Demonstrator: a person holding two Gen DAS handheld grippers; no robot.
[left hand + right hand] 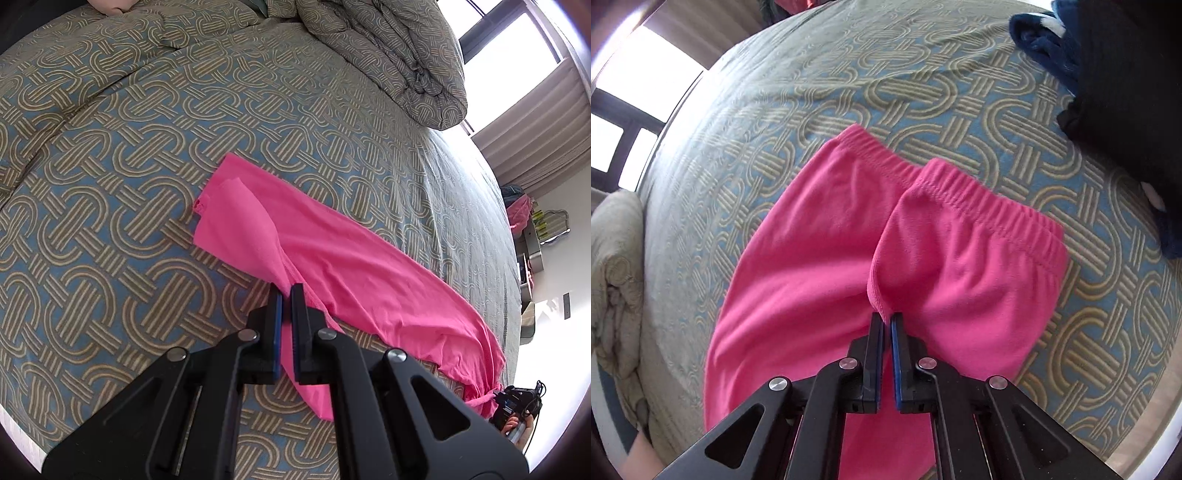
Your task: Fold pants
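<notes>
While the pink pants (354,266) lay stretched across the patterned bedspread (110,177), the left gripper (286,295) pinched a fold near the leg ends, and the right gripper (887,320) clamped a ridge of fabric below the elastic waistband (990,206).

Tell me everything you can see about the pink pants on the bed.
The pink pants look like soft fleece with a gathered elastic waistband. They lie stretched along the patterned bedspread, legs stacked. The left gripper is shut on a pinch near the leg ends; the right gripper is shut on a fold below the waistband.
</notes>
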